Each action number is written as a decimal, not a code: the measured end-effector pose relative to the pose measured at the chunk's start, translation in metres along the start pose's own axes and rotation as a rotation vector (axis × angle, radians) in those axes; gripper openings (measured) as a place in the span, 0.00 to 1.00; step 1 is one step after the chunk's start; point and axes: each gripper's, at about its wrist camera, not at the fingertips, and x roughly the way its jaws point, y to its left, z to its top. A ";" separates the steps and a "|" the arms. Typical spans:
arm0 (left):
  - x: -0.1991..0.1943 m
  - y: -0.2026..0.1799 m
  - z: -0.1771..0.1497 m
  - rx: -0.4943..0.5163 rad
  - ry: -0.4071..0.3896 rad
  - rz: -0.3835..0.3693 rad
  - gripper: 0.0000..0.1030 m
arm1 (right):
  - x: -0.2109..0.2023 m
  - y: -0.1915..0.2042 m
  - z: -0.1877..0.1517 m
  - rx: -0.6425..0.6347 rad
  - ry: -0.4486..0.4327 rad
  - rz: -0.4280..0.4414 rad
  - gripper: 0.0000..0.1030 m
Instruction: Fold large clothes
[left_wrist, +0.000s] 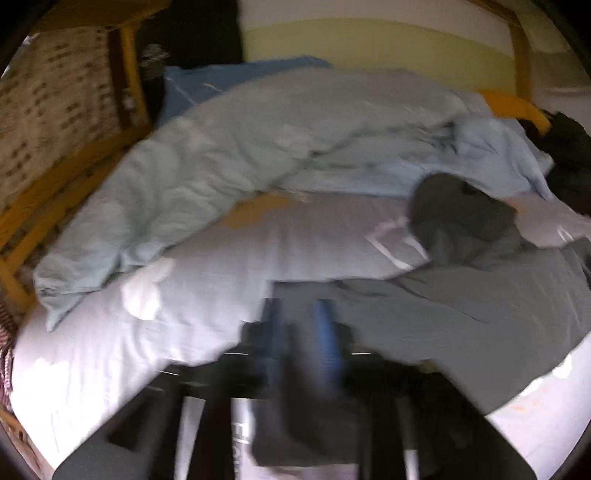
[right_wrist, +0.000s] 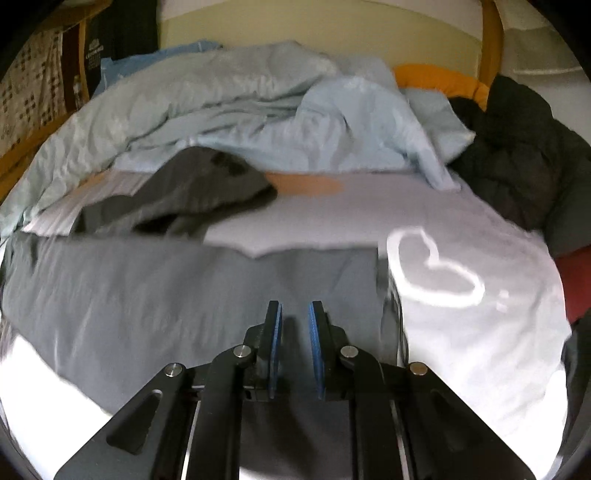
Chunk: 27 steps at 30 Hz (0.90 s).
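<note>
1. I see a crumpled pale blue duvet (right_wrist: 229, 107) heaped across the upper middle of the frame.
2. A white sheet (right_wrist: 480, 332) with a heart outline (right_wrist: 432, 269) covers the bed at right.
3. An orange pillow (right_wrist: 439, 79) sits upper right, beside a dark quilted jacket (right_wrist: 524, 155).
4. A wooden bed frame (left_wrist: 48, 192) runs along the left edge.

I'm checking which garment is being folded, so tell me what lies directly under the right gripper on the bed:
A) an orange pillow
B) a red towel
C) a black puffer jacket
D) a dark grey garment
D: in the right wrist view the right gripper points down over the dark grey garment spread flat on the white sheet, while the orange pillow and black jacket lie further back.
</note>
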 end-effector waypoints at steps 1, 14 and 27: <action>0.004 -0.008 -0.003 0.008 0.006 0.005 0.09 | 0.006 -0.003 0.003 0.006 0.023 0.001 0.16; 0.080 -0.042 -0.025 0.144 0.131 0.199 0.09 | 0.034 0.013 -0.022 -0.089 0.071 -0.126 0.16; 0.034 -0.014 -0.019 0.011 -0.002 0.140 0.80 | -0.018 -0.053 -0.020 0.282 -0.023 0.184 0.68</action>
